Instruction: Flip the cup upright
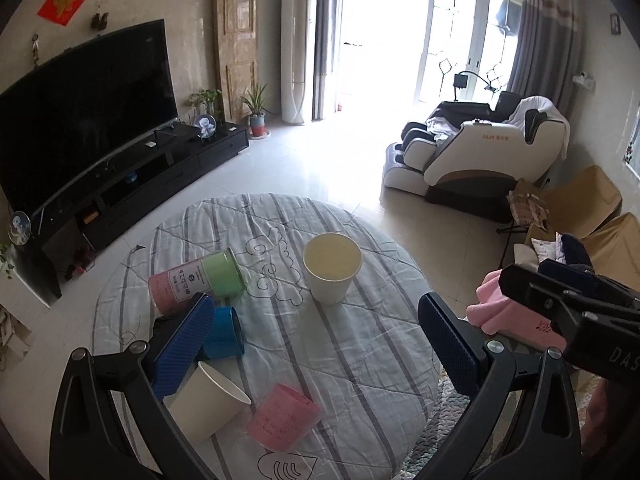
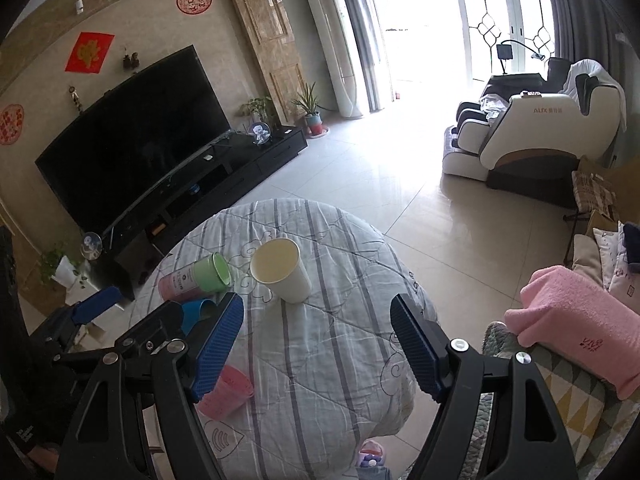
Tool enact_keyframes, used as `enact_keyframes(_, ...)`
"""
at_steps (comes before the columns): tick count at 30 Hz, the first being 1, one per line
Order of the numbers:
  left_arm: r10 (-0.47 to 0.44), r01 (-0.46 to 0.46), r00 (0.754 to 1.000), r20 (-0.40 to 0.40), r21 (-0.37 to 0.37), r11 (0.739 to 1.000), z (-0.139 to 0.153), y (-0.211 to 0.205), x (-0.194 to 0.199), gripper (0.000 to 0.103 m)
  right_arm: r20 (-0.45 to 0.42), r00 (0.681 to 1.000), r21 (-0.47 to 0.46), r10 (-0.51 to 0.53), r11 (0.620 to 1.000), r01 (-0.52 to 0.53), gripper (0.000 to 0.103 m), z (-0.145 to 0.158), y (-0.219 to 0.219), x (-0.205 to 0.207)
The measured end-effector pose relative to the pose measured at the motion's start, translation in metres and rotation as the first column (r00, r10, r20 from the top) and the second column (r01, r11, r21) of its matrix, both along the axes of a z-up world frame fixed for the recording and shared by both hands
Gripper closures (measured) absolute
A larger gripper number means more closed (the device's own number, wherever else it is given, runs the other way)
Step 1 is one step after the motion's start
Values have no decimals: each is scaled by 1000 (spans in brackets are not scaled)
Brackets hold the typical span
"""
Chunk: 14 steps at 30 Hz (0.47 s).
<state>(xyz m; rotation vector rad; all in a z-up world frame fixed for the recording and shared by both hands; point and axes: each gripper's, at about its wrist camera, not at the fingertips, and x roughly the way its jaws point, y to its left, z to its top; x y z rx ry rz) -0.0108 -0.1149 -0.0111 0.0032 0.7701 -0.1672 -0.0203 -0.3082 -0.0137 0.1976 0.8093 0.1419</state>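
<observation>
A white paper cup (image 1: 332, 268) stands upright, mouth up, in the middle of the round table (image 1: 360, 344); it also shows in the right wrist view (image 2: 282, 270). A second white paper cup (image 1: 206, 404) lies on its side near the front left. A pink cup (image 1: 282, 416) sits mouth down beside it (image 2: 224, 396). A blue cup (image 1: 224, 332) and a pink-and-green tin (image 1: 196, 284) lie on their sides at the left. My left gripper (image 1: 316, 344) is open and empty above the table. My right gripper (image 2: 316, 344) is open and empty, short of the upright cup.
The table wears a striped quilted cover. A pink towel (image 2: 580, 328) lies on a sofa at the right. A TV (image 1: 80, 112) on a black stand is at the left, a massage chair (image 1: 480, 148) at the back right. Tiled floor surrounds the table.
</observation>
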Motion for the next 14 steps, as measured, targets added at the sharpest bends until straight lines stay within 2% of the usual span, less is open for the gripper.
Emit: enact_keyframes(14, 11, -11, 1000, 14, -3, 1000, 4, 1, 2, 0, -21, 1000, -9, -7, 1000, 7, 26, -5, -2, -1)
